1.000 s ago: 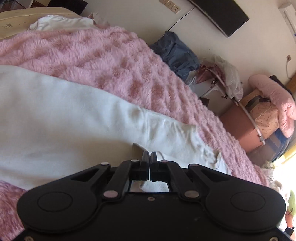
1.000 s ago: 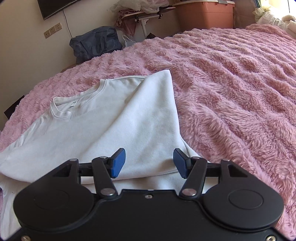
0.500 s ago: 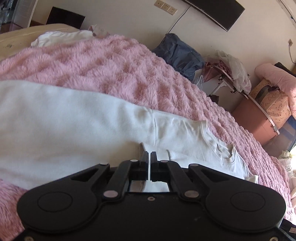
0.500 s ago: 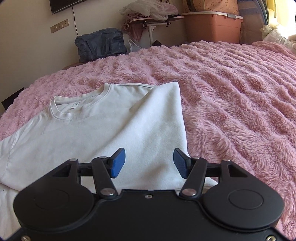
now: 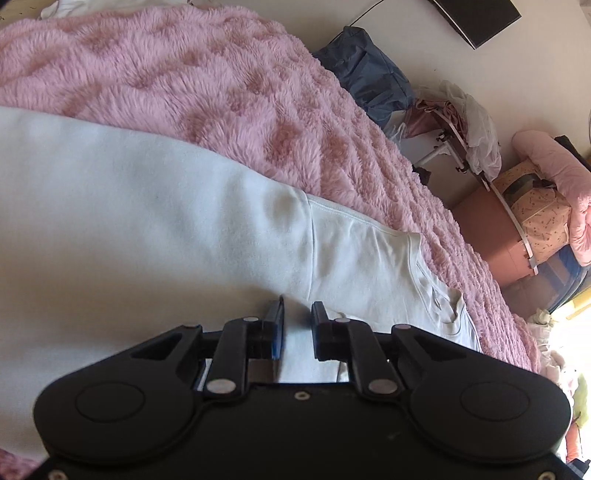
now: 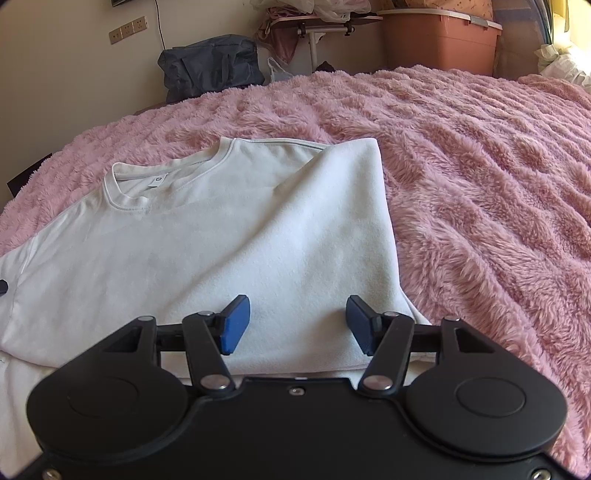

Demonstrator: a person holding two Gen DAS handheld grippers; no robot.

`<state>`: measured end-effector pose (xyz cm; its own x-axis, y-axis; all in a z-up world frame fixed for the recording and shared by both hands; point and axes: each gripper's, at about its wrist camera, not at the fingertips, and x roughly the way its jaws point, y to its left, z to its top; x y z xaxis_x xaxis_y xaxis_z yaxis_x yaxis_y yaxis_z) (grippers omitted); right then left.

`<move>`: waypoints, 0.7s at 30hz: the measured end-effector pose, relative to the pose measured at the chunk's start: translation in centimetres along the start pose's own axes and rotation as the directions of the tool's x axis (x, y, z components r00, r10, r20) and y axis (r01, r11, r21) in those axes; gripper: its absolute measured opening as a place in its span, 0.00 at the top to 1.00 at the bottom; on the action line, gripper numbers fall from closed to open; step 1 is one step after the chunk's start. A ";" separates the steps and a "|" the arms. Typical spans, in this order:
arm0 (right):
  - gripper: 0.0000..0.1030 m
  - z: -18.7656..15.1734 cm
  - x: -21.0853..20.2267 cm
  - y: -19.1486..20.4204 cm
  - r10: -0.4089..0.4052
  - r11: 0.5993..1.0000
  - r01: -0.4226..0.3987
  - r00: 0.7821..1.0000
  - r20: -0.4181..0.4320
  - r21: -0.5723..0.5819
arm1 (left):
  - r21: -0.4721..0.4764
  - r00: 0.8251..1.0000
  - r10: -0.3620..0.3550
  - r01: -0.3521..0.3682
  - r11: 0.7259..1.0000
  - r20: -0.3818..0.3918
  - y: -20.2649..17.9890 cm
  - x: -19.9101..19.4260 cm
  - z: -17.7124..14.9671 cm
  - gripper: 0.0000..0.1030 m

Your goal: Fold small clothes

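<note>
A white T-shirt (image 6: 229, 229) lies on the pink fluffy blanket (image 6: 480, 166), its right side folded over the body, the collar away from me. It also shows in the left wrist view (image 5: 166, 221), where a sleeve seam and the collar lie to the right. My left gripper (image 5: 297, 314) is slightly open right above the cloth and holds nothing. My right gripper (image 6: 297, 319) is wide open and empty just above the folded part near the shirt's lower edge.
The pink blanket (image 5: 221, 85) covers the bed. Beyond its far edge stand a dark blue bag (image 6: 210, 66), a small table with clothes (image 6: 317, 22) and a brown storage box (image 6: 439, 37). A white cloth (image 5: 92, 5) lies at the bed's far corner.
My left gripper was shut on the shirt's cloth; its fingers have now parted and let the cloth go. The right gripper stays open and has drawn slightly back over the fold.
</note>
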<state>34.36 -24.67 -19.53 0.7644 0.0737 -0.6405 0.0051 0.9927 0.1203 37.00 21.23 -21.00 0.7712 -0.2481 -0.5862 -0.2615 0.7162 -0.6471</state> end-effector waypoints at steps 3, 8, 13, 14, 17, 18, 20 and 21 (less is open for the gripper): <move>0.41 0.0 0.2 0.1 -0.007 1.000 0.007 1.000 -0.006 -0.011 | 0.000 1.000 -0.026 0.026 1.000 0.015 -0.4 -0.3 -0.1 0.98; 0.39 0.0 0.3 0.1 -0.012 1.000 0.012 1.000 -0.006 -0.009 | 0.044 0.992 0.003 -0.009 0.999 0.122 -0.9 -2.7 -0.1 0.98; 0.37 -0.5 0.7 -0.1 -0.017 1.000 0.017 1.000 -0.017 0.000 | 0.037 0.995 0.074 -0.076 0.996 0.071 0.5 -0.5 -1.2 0.97; 0.37 -0.6 0.8 -0.2 -0.019 1.000 0.019 1.000 -0.018 -0.001 | 0.030 0.995 0.071 -0.073 0.997 0.068 0.8 -0.3 -1.3 0.95; 0.37 -0.8 0.8 -0.4 -0.037 0.999 0.037 0.999 -0.022 -0.010 | -0.002 0.994 0.072 -0.072 0.997 0.085 1.1 -1.2 -1.0 0.89; 0.37 -0.9 0.8 -0.5 -0.042 0.999 0.042 0.999 -0.024 -0.013 | -0.003 0.993 0.072 -0.072 0.997 0.088 1.0 -1.7 -0.8 0.84; 0.37 -0.9 0.8 -0.8 -0.045 0.999 0.045 0.999 -0.030 -0.010 | 0.005 0.992 0.058 -0.059 0.998 0.109 0.8 -3.7 -0.1 0.78; 0.37 -0.8 0.8 -0.9 -0.048 0.999 0.048 0.998 -0.035 -0.008 | 0.010 0.991 0.055 -0.056 0.998 0.120 0.8 -4.7 0.1 0.77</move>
<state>34.40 -25.42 -20.77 0.7401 0.0294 -0.6719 0.0362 0.9958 0.0835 33.26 23.03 -18.66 0.8200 -0.1282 -0.5578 -0.2985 0.7357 -0.6080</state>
